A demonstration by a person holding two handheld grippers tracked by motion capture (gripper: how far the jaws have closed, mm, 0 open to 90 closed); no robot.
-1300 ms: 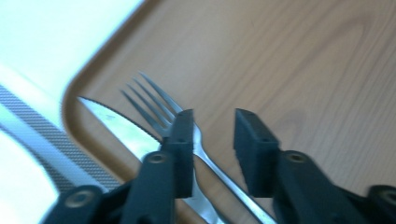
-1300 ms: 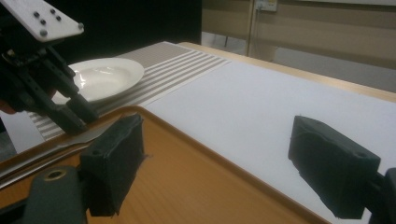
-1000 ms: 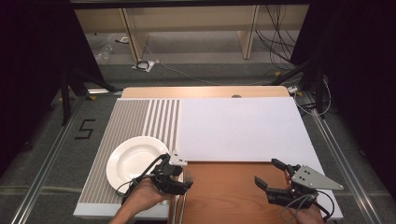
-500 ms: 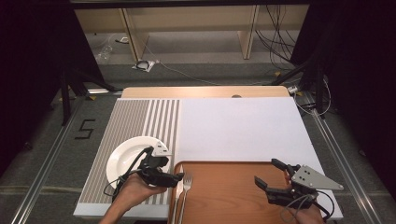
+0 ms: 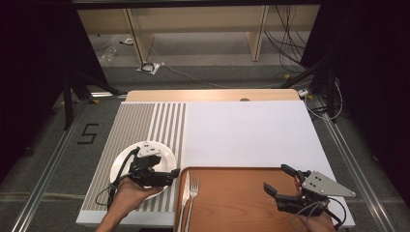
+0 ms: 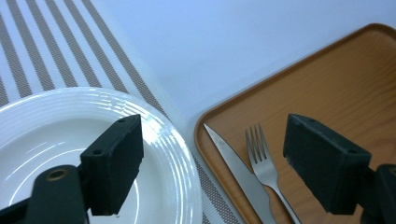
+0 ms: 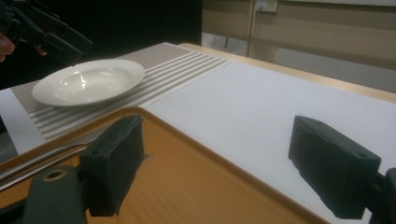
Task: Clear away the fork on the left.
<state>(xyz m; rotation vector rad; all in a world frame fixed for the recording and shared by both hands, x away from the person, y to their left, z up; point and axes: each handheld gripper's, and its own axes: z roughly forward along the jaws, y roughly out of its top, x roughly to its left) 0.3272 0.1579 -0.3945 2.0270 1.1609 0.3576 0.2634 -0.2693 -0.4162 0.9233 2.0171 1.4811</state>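
Note:
A white plate (image 5: pixel 163 151) sits on the striped mat at the front left. My left gripper (image 5: pixel 173 176) hovers over the plate's right rim, pointing toward the brown tray (image 5: pixel 237 198). Its jaws have just been opening and stand open with nothing between them. In the left gripper view (image 6: pixel 212 140) the plate (image 6: pixel 56 135) lies under the left jaw, and a knife (image 6: pixel 233 163) and fork (image 6: pixel 264 163) lie side by side at the tray's (image 6: pixel 336 84) left end. My right gripper (image 5: pixel 276 178) rests low over the tray's right part, open and empty (image 7: pixel 219 154).
A white placemat (image 5: pixel 246 130) covers the table beyond the tray, with the striped mat (image 5: pixel 145 121) to its left. The right gripper view shows the plate (image 7: pixel 88 81), the tray (image 7: pixel 187 177) and the left gripper (image 7: pixel 46 32) far off. Shelving and cables lie behind the table.
My left gripper has drawn away leftward from the tray's left edge to over the plate, with its jaws wider. The fork and knife now lie uncovered on the tray. The right gripper kept still.

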